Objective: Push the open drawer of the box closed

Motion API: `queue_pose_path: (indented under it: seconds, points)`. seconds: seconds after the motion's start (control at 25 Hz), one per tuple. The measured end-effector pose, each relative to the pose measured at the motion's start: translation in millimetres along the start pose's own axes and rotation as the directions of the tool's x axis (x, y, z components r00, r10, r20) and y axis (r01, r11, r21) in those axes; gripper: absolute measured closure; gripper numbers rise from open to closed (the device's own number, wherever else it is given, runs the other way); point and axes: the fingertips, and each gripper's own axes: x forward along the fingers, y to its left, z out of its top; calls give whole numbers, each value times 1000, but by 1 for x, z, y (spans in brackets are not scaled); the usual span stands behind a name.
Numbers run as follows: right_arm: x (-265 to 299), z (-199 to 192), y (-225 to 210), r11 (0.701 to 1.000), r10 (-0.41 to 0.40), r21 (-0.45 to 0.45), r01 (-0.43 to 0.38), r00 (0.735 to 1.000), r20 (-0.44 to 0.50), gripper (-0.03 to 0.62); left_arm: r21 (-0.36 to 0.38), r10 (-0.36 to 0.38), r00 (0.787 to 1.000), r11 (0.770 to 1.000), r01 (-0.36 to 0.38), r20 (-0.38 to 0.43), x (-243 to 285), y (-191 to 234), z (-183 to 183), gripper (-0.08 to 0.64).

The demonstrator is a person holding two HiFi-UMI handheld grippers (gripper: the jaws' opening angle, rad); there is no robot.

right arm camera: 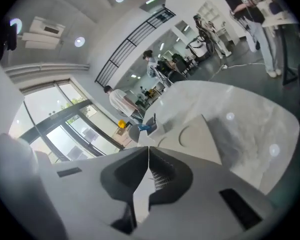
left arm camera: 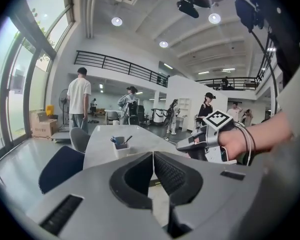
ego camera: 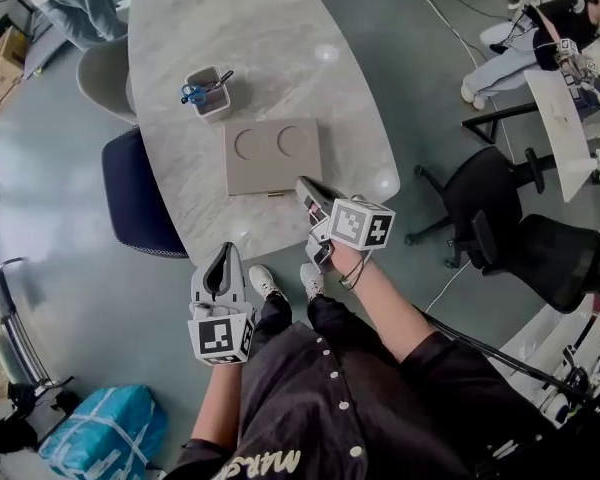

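A flat beige box (ego camera: 273, 155) with two round recesses in its top lies on the marble table (ego camera: 310, 58). Its near side looks flush, with only a small knob (ego camera: 273, 195) showing. My right gripper (ego camera: 304, 185) is shut and empty, its tips at the box's near right corner. From its own view (right arm camera: 148, 151) the box (right arm camera: 202, 136) lies just ahead. My left gripper (ego camera: 220, 256) hangs shut and empty below the table's near edge. In the left gripper view (left arm camera: 152, 156) the right gripper (left arm camera: 197, 143) is seen ahead to the right.
A white pen holder (ego camera: 208, 90) with blue scissors stands behind the box. A dark blue chair (ego camera: 140, 193) and a grey chair (ego camera: 102, 73) stand at the table's left, a black office chair (ego camera: 490, 208) to the right. People stand around. A blue bag (ego camera: 105, 433) lies on the floor.
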Motion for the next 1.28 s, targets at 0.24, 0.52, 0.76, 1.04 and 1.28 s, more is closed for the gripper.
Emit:
queue_pose_path:
  seconds: [0.24,0.52,0.76,1.04,1.28]
  points:
    - [-48,67,57,961,72,-274,-29,986,148,592,13,-28,996,1000,27,81,2,-5,50,541]
    - [-116,104,112,836,158,-546,46,934,320,594,14,-74,980,997,73,183,-3,-25,101,541]
    - [-165,120,125,777,159,-601,188,864,477,594,17,-83,967,997,81,240,-13,-38,127,541]
    - [-201,131,134,768,131,-567,298,793,595,594,15,-56,946,998,54,319,-30,-36,159,541]
    - [-211,138,139,783,173,-559,273,767,618,595,10,-36,931,999,35,362,-39,-33,169,541]
